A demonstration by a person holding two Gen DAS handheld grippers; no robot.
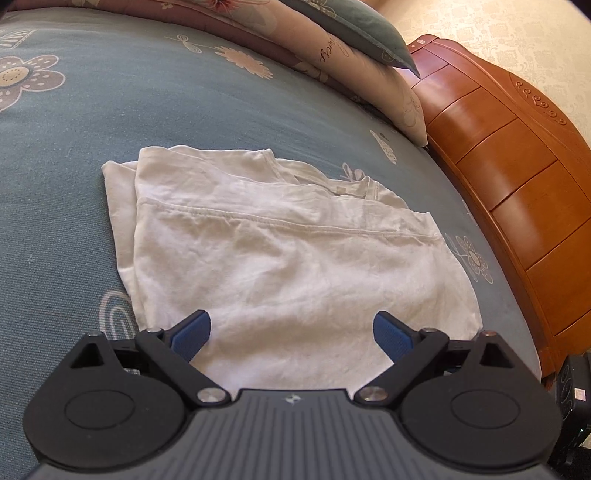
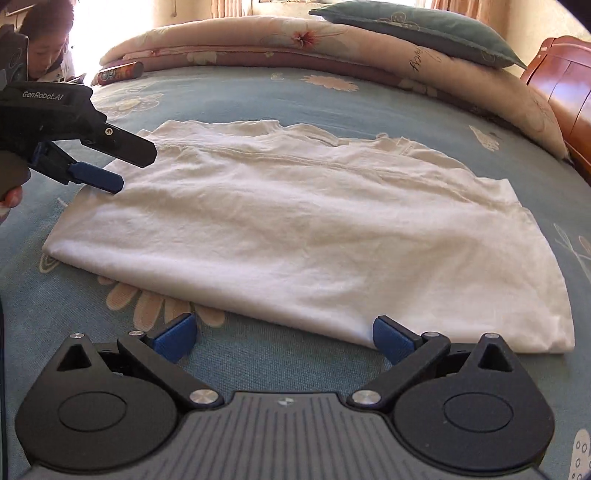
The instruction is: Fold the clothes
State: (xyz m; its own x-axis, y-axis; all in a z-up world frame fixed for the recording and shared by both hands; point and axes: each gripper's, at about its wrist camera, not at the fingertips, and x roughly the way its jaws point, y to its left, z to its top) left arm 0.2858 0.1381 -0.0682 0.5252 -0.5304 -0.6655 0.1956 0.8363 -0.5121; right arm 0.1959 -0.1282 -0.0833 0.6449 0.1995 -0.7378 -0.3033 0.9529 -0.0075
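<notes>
White shirt (image 2: 295,236) lying part-folded, flat on blue floral bedsheet (image 2: 258,99), centre of bed. Looking light, soft, limp; likely sagging unless pinched at corner or folded edge. Right gripper (image 2: 280,338) hovering at 6 o'clock off near fold, jaws wide apart, gripping nothing. Left gripper (image 2: 135,170) hanging over 9 o'clock corner, jaws apart, empty. Rolled quilt (image 2: 258,40) and pillow (image 2: 417,26) lining 12 o'clock; wooden headboard (image 1: 517,184) at 3 o'clock. No containers showing.

I see the bed (image 2: 332,99) under a blue flowered sheet. A folded white shirt (image 2: 295,229) lies flat near me; a rolled quilt (image 2: 258,40), pillow (image 2: 417,26) and small can (image 2: 120,72) lie far.
</notes>
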